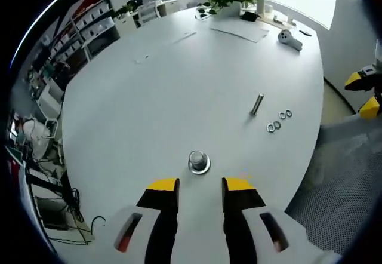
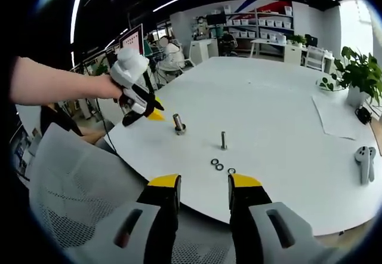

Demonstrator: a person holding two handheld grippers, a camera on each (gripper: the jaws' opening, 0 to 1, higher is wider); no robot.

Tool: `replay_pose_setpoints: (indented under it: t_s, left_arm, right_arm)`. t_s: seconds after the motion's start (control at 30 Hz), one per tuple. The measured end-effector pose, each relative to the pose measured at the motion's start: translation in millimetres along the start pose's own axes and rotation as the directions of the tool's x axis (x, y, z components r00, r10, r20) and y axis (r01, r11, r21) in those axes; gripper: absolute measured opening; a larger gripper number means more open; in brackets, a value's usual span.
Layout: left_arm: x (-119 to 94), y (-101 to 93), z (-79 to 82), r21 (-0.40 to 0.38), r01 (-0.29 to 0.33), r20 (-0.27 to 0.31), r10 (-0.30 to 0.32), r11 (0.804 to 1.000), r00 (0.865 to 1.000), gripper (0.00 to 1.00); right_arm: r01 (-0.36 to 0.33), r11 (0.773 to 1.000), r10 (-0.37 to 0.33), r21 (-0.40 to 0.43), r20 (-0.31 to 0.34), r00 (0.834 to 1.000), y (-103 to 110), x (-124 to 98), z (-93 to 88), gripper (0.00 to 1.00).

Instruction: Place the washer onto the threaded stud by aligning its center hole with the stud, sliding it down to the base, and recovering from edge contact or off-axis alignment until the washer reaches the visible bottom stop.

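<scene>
Left gripper [image 1: 200, 192] fingers spread, empty, just short of the threaded stud [image 1: 198, 159]; washers [image 1: 279, 120] lie near the surface's edge, right gripper [image 2: 203, 189] fingers spread before them.

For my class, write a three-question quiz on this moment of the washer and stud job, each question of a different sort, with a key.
1. True or false: the left gripper holds a washer.
2. Multiple choice: the loose washers lie (A) stacked on the stud, (B) on the white table near a second upright stud, (C) on the mesh chair.
3. Fill in: in the right gripper view, the right gripper hangs over the table's ____.

Key:
1. False; its jaws stand apart with nothing between them.
2. B.
3. Edge; its jaws are also apart with nothing between them.
</scene>
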State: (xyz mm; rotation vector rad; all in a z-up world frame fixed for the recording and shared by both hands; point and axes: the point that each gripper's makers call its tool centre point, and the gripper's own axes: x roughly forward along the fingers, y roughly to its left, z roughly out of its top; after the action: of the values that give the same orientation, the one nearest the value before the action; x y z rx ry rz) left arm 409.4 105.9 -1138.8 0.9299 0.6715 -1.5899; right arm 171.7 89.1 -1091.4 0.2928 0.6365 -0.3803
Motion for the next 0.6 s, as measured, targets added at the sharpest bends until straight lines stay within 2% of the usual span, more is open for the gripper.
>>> replay_pose_setpoints:
  t_s: [0.07, 0.1, 0.17, 0.33, 0.4, 0.6]
  left_arm:
    - [-5.8, -1.2, -1.0, -0.051, -0.008, 0.033, 0.009, 0.999, 0.999, 0.28]
    - [-13.4, -5.4, 4.0, -0.078, -0.005, 0.084, 0.011, 0.997, 0.996, 0.29]
    - [-24.3, -13.2, 6.5, -0.118, 0.002, 0.125, 0.013, 0.993, 0.992, 0.29]
    - [-46.7, -26.3, -2.0, -0.151, 0.002, 0.157, 0.022, 0.988, 0.987, 0.3]
    - [-54.4, -33.9, -8.5, -0.187, 0.016, 0.146, 0.011, 0.982, 0.989, 0.3]
    - [-77.0, -42.0, -13.8, -0.219, 0.032, 0.207, 0.014, 0.975, 0.978, 0.32]
  right_arm:
    - [-0.005, 1.0, 0.005, -0.007, -0.003, 1.0, 1.8, -0.9, 0.9, 0.34]
    - [-0.007, 1.0, 0.007, -0.005, -0.001, 1.0, 2.4, -1.8, 1.6, 0.34]
    - [-0.007, 1.0, 0.007, -0.001, 0.003, 1.0, 1.8, -1.4, 1.6, 0.34]
    - [-0.016, 1.0, 0.016, -0.015, -0.009, 1.0, 3.5, 0.5, -0.2, 0.34]
    - [-0.02, 1.0, 0.02, -0.018, -0.013, 1.0, 4.3, -0.7, -0.7, 0.34]
    - [-0.03, 0.999, 0.029, -0.033, -0.037, 0.999, 7.2, 0.6, -4.0, 0.34]
